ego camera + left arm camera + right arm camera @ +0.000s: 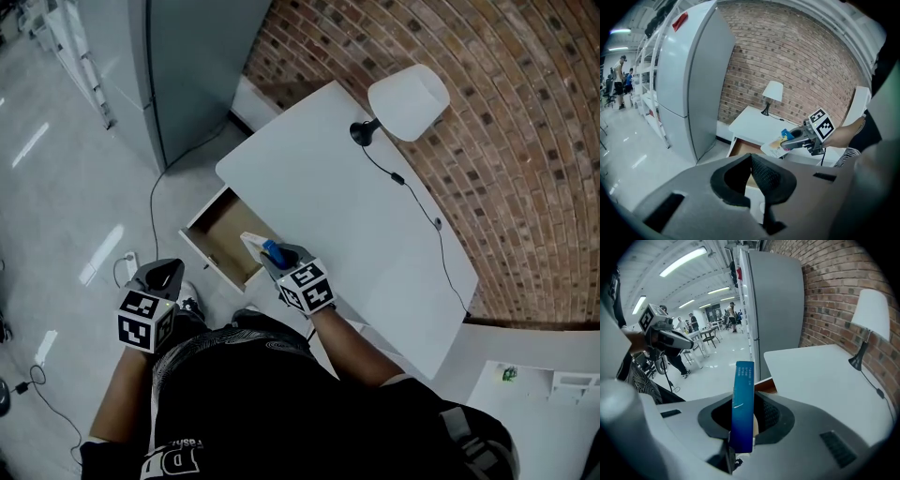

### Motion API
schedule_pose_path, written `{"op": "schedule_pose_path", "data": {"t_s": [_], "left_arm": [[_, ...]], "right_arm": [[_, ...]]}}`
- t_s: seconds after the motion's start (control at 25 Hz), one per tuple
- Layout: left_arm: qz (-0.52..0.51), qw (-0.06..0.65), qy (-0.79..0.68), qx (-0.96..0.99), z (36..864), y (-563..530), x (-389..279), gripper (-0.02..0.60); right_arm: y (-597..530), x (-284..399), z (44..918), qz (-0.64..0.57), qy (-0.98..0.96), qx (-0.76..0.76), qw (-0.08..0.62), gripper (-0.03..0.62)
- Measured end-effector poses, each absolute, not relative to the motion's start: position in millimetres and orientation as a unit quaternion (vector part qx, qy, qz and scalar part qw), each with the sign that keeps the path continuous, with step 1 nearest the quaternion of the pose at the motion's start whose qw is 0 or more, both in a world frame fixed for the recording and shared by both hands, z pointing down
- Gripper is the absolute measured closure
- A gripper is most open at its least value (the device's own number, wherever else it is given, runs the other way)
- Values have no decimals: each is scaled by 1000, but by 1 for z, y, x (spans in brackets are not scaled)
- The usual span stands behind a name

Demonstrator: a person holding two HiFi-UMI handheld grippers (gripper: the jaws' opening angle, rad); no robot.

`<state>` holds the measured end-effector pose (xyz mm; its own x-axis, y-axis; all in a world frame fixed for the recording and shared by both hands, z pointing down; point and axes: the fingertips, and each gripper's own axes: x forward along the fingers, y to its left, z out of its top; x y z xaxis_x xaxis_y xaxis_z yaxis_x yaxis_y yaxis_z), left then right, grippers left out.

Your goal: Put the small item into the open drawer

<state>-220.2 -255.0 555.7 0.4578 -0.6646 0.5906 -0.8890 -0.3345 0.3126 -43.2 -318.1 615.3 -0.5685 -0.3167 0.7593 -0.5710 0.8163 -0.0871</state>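
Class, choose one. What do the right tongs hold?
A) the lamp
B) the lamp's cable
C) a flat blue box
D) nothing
C: in the right gripper view a flat blue box stands on edge, clamped between the pads of the right tongs.

You have nothing legible here. The small blue box [743,404] carries pale lines of print down its narrow edge, too fine to read. The marker cubes [307,286] show only black-and-white squares. The white lettering on your shirt [234,394] is cut off.
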Motion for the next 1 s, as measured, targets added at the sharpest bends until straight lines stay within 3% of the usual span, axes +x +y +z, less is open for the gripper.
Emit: {"op": "schedule_pose_path", "data": {"t_s": [1.0], "left_arm": [[236,370,-427,790,675,-283,-240,565]], "right_arm": [[-339,-90,820,184,-813,232,502,513]]}}
